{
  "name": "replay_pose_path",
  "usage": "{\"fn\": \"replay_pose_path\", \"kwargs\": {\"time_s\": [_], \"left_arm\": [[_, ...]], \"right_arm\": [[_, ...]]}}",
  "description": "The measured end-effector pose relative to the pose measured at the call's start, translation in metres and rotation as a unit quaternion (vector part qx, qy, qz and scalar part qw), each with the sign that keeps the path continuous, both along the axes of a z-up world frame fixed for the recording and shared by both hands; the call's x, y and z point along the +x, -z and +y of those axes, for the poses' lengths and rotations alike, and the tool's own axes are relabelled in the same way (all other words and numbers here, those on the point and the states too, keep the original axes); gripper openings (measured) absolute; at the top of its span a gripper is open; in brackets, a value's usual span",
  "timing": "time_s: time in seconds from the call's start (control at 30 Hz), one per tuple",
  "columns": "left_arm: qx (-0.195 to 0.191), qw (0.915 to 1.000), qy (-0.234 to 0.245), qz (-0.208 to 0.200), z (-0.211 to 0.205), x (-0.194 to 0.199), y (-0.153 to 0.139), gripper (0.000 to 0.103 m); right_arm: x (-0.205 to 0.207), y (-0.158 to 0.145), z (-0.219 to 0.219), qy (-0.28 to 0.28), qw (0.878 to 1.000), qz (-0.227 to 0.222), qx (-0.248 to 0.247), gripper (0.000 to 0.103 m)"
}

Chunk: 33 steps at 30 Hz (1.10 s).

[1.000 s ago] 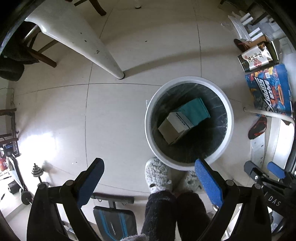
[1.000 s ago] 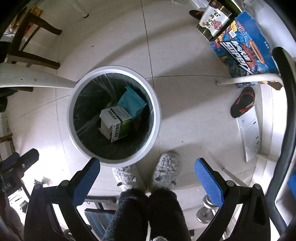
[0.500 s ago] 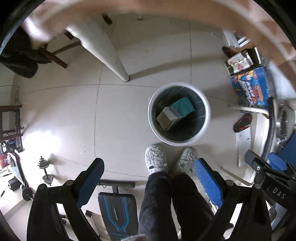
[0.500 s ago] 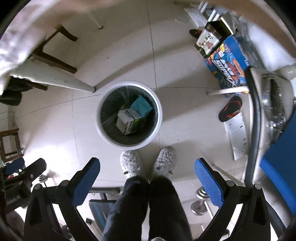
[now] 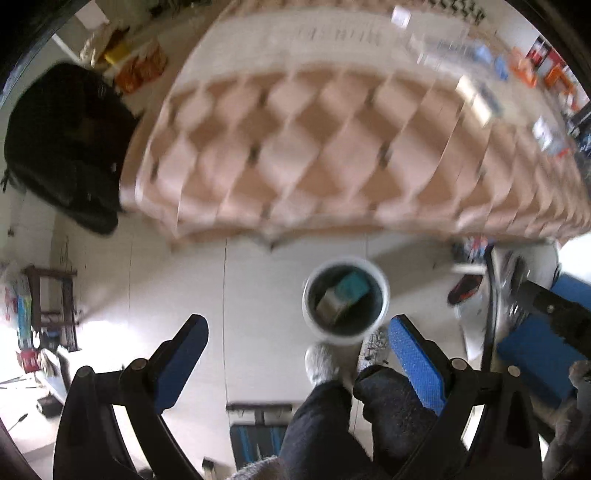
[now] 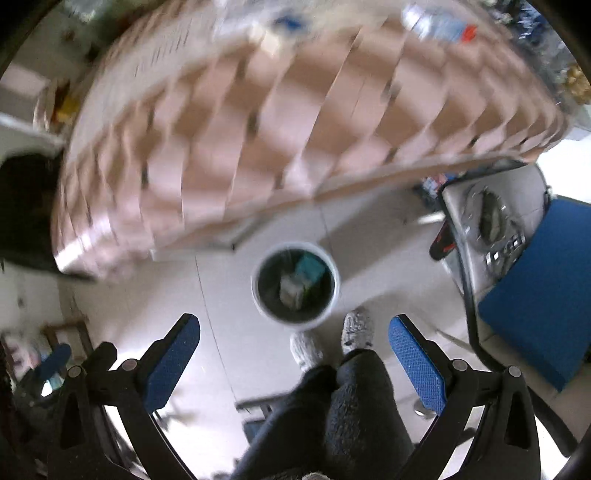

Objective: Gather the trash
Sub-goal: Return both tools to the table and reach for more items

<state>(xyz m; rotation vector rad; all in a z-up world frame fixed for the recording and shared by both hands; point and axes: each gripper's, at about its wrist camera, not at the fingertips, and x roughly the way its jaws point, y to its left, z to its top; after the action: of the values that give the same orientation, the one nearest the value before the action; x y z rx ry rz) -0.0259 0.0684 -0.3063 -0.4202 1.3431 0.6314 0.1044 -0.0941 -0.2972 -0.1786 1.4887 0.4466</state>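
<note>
Both tools are high above the floor and carry nothing. The left gripper has its fingers spread wide with only floor between the blue pads; the right gripper is spread just as wide and equally empty.

The white bin stands on the floor just in front of the person's grey slippers. It is lined with a dark bag and already holds a teal packet and a small carton lying against each other.

Procedure for the step in hand, judged to be the return to the table for the next piece:
1. Keep both sets of fingers spread until an item sits squarely between the pads.
2. Slow the swing before closing; both views are smeared, so the items on the table cannot be identified with confidence.
3. Choose one item per gripper and approach from above, clear of its neighbours.
4. Grip light packaging gently; it will likely crush or slip.

Surface: the table wears a brown-and-cream diamond-patterned cloth, and small blurred objects, possibly a bottle among them, lie along its far side.

Room: pale tiled floor, a black garment draped beside the table, a blue chair seat to the right, and a red-and-black sandal near the bin.
</note>
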Motion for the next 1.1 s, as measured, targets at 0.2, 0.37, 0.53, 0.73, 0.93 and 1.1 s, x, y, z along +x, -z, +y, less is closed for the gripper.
{"fn": "replay_pose_path", "kwargs": {"time_s": [0.2,0.37,0.53,0.73,0.93,1.1], "left_arm": [[0.052,0.9962,0.069,-0.008,-0.007,0.107,-0.009,0.100],[0.074,0.9920,0.102,0.007,-0.005,0.199,0.001,0.100],[0.105,0.9814,0.152,0.051,0.002,0.280,0.013,0.100],[0.123,0.9677,0.203,0.085,0.007,0.335,0.020,0.100],[0.103,0.9321,0.335,0.093,-0.020,0.368,0.013,0.100],[0.046,0.8780,0.458,0.130,-0.058,0.381,0.031,0.099]], "right_arm": [[0.118,-0.030,-0.021,0.026,0.999,-0.016,-0.029,0.103],[0.242,-0.030,-0.049,0.101,0.995,-0.011,-0.022,0.103],[0.331,0.001,-0.057,0.141,0.989,0.020,-0.042,0.103],[0.378,0.047,-0.060,0.222,0.967,0.128,0.004,0.081],[0.380,0.040,-0.054,0.192,0.975,0.112,0.003,0.062],[0.389,0.037,-0.070,0.166,0.981,0.096,-0.026,0.062]]}}
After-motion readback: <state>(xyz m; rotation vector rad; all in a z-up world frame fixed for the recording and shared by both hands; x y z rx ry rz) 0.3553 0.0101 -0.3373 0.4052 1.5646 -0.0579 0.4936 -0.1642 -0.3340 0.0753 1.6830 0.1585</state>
